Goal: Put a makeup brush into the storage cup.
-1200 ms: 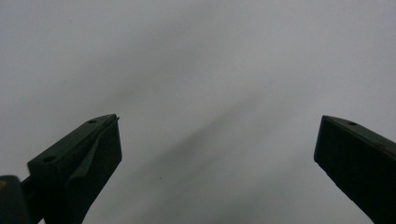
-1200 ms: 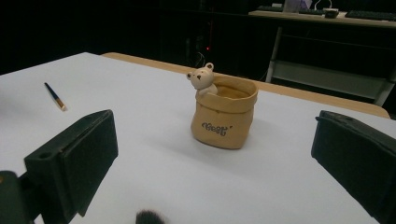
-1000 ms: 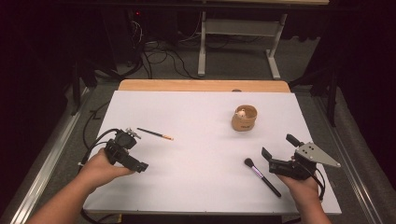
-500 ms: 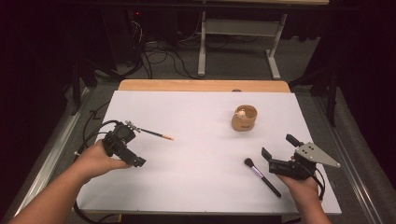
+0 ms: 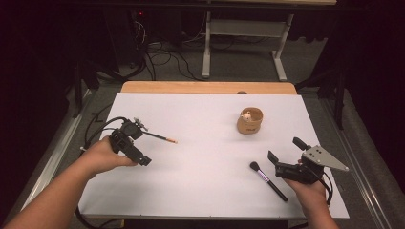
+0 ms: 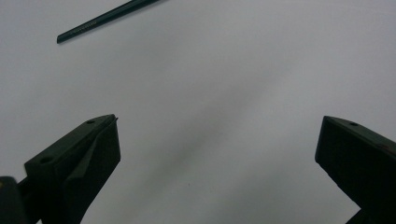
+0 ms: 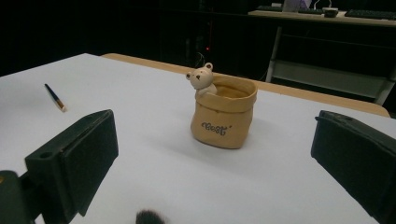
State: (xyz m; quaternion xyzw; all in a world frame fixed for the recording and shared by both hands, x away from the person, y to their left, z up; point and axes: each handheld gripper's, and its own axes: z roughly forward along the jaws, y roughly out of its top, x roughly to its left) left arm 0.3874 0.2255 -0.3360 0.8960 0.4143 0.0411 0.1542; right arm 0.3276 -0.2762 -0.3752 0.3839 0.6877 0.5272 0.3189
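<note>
Jaws on your left gripper (image 5: 133,130) stand wide apart with nothing between them, poised over bare white sheet; in the left gripper view the thin dark pencil brush (image 6: 105,17) lies beyond the jaw tips, near but not touching. From the high view that same pencil brush (image 5: 158,137) runs away from your gripper toward mid-table, its orange tip pointing inward. Your right gripper (image 5: 284,155) is also spread wide and holds nothing; the makeup brush (image 5: 268,180) lies just beside it on the inner side, bristles pointing away from you. Ahead of those jaws, the tan bear pot (image 7: 224,112) stands upright, well apart from both brushes and both grippers. Open room: the whole middle of the white table (image 5: 205,157) between your hands is bare, and so is the far left stretch. Your left hand (image 5: 102,155) sits close to the table's left edge; your right is near the front right corner. Wooden strip (image 5: 205,88) borders the far edge. Beyond, a dark room with cables (image 5: 162,57) on grey floor and a white desk frame (image 5: 239,38).
</note>
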